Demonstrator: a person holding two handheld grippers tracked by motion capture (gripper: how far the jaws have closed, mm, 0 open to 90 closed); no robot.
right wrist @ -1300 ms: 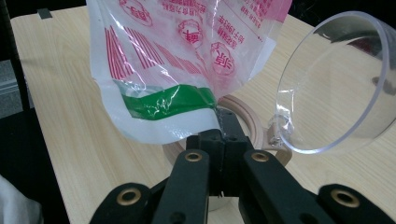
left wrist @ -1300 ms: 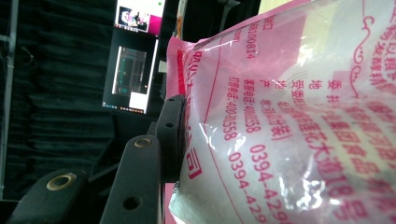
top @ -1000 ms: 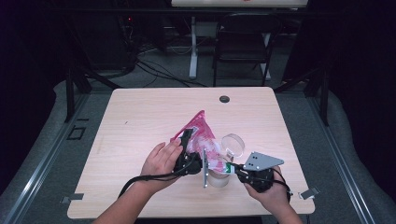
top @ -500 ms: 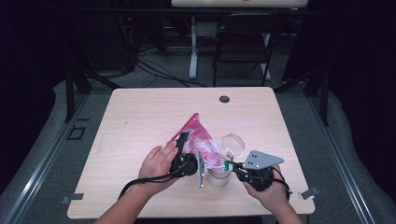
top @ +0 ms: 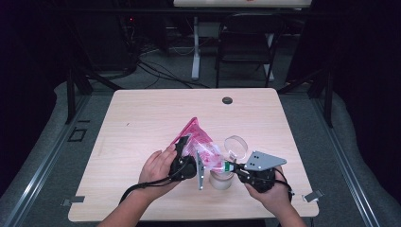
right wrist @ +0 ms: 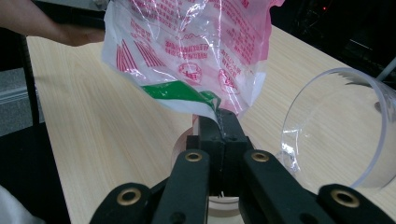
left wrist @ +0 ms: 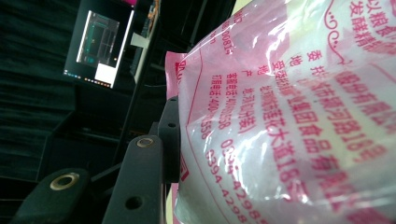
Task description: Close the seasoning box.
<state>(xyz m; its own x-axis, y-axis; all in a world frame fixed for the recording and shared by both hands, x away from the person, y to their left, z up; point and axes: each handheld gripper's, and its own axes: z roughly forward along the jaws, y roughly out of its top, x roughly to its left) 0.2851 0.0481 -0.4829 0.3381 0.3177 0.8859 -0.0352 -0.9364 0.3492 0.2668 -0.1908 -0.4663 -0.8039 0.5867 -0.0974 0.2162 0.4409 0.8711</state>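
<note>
Spillage is the main risk, in my view: the pink bag (top: 197, 142) is tilted w/ its low corner over the cup (top: 221, 179), and that corner is pinched in the right claw (top: 231, 166), jaws clamped fully together on the green-printed edge (right wrist: 187, 92). If the pinch slips or the corner swings off the cup's mouth, whatever pours would land on the bench (top: 142, 118). Left claw (top: 185, 147) holds the bag's upper part, jaws partway in w/ the plastic pressed against the 1 jaw seen in the left claw view (left wrist: 280, 116); a loose hold there could drop the whole bag onto the cup and tip it.

Containers:
- Bag: printed plastic, between the 2 claws, above and just ahead of the right one. Contents look pale; can't tell what.
- Cup: directly under the right claw's tips, upright; inside hidden.
- Clear jar (right wrist: 336, 126): just to the right claw's right, lying on its side, looks empty, could roll if bumped.
</note>
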